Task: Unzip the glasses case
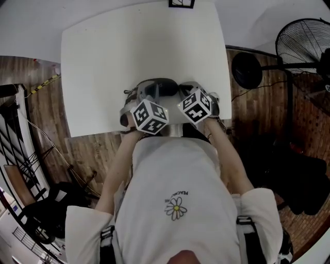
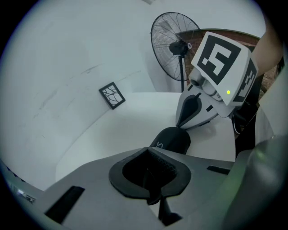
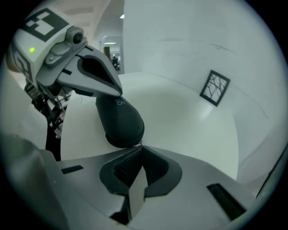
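A black glasses case (image 1: 161,86) lies near the front edge of the white table (image 1: 103,77). It shows in both gripper views (image 2: 171,140) (image 3: 119,119). My left gripper (image 1: 140,94) (image 2: 150,152) has its jaws together, tips against the case's left end by the logo; whether they pinch anything is unclear. My right gripper (image 1: 181,90) (image 3: 140,146) is shut at the case's other end, with the small metal zipper pull (image 3: 140,143) caught at its tips. From each gripper's camera the other gripper (image 2: 180,123) (image 3: 118,92) shows at the case's far end.
A framed marker card (image 1: 181,3) (image 2: 112,95) (image 3: 214,87) stands at the table's far edge. A standing fan (image 1: 304,46) (image 2: 173,45) is on the wooden floor to the right. The person's body is close against the front edge.
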### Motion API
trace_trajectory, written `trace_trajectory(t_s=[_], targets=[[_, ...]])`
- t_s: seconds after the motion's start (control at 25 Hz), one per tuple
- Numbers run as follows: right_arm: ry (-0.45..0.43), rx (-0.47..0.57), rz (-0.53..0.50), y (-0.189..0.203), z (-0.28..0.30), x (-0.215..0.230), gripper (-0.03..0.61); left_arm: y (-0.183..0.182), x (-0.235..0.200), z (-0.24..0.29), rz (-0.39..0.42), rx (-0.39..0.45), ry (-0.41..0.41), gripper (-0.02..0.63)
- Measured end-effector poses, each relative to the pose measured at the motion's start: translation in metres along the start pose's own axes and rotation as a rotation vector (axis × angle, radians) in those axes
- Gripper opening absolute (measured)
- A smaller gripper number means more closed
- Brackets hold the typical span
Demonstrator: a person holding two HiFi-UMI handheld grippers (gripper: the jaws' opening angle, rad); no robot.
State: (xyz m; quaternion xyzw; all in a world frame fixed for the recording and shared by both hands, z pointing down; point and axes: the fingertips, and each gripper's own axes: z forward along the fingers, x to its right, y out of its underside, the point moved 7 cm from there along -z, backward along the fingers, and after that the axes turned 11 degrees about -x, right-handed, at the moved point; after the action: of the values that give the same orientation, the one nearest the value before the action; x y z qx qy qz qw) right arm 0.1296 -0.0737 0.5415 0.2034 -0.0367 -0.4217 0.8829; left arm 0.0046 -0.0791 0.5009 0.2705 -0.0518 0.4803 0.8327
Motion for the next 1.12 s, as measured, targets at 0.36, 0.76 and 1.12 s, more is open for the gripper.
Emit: trace_trajectory(t_s=[0.36, 0.76, 1.12], targets=[[-0.151, -0.045, -0.445, -0.003, -0.006, -0.013, 0.007, 0.001, -0.004, -0.006, -0.07, 0.01, -0.038, 0.011], [-0.369, 0.073, -0.621, -0.029, 0.003, -0.112, 0.007, 0.059, -0.002, -0.031, -0.327, -0.084, -0.143, 0.012], [-0.343, 0.022, -0.697, -0.033, 0.008, -0.11, 0.008, 0.068, -0.003, -0.026, -0.434, -0.041, -0.128, 0.011]])
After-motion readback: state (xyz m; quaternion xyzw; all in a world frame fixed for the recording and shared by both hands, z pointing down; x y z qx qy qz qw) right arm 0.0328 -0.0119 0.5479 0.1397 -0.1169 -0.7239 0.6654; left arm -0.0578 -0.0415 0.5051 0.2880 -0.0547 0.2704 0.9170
